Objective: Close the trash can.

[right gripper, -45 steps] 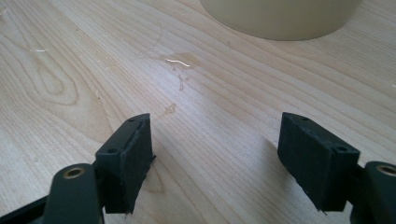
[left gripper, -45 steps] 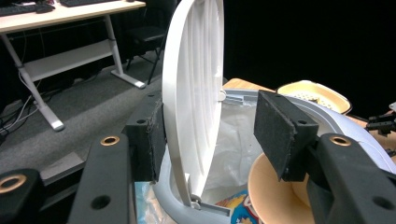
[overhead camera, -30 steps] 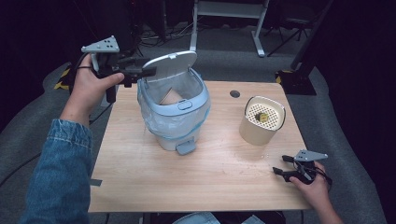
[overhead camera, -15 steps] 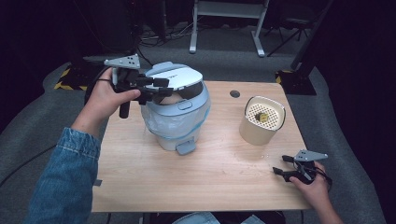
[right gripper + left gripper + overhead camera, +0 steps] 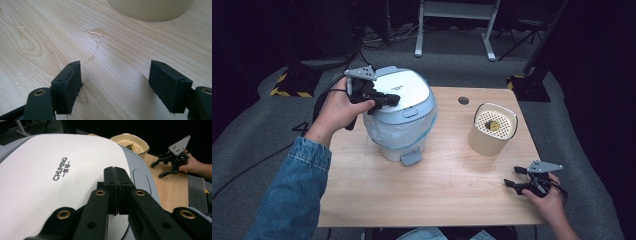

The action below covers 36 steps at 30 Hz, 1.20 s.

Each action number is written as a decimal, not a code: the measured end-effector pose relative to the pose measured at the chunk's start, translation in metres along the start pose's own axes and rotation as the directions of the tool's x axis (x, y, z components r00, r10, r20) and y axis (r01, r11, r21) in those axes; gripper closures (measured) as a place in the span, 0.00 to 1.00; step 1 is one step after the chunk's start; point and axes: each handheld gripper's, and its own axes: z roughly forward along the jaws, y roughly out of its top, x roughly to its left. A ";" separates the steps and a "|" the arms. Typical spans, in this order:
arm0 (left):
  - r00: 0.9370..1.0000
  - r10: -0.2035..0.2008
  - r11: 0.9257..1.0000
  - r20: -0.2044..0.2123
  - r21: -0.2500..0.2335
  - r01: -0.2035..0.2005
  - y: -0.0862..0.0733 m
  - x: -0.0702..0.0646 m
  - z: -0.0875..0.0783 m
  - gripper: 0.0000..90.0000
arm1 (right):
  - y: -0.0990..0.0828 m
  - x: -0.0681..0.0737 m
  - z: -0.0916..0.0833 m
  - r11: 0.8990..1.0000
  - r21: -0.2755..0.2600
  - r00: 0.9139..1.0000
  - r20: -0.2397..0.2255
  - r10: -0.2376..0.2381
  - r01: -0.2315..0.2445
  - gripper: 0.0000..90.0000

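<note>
Since the earlier frame, the lid [image 5: 404,95] has swung down onto the bin [image 5: 399,132] at the table's [image 5: 447,195] 10 o'clock. Left gripper [image 5: 387,100], jaws just closed empty, presses the lid. Right gripper [image 5: 512,182] rests open at 4 o'clock. Closing looks finished; next, lift off.

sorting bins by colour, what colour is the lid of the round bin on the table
White top panel on the round plastic bin's lid, with a pale blue-grey rim; clearest in the left gripper view.

White-lidded blue bin [image 5: 404,107] (cream container [image 5: 493,129] beside)
</note>
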 end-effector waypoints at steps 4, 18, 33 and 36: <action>1.000 0.015 1.000 -0.002 -0.001 -0.015 0.000 0.000 0.003 1.00 | 0.000 0.000 0.000 1.000 0.000 1.000 0.002 0.003 -0.003 0.30; 0.989 0.106 0.990 -0.101 0.102 -0.096 0.010 -0.013 0.008 1.00 | 0.000 0.001 0.000 1.000 0.000 1.000 0.004 0.004 -0.004 0.30; 0.993 0.100 0.986 -0.066 -0.124 -0.108 -0.002 -0.037 -0.024 0.44 | 0.000 0.000 0.000 1.000 -0.001 1.000 0.002 0.006 -0.006 0.30; 0.991 0.110 0.984 -0.077 -0.134 -0.120 -0.011 -0.050 -0.036 0.42 | 0.000 0.000 0.000 1.000 -0.001 1.000 0.001 0.007 -0.007 0.30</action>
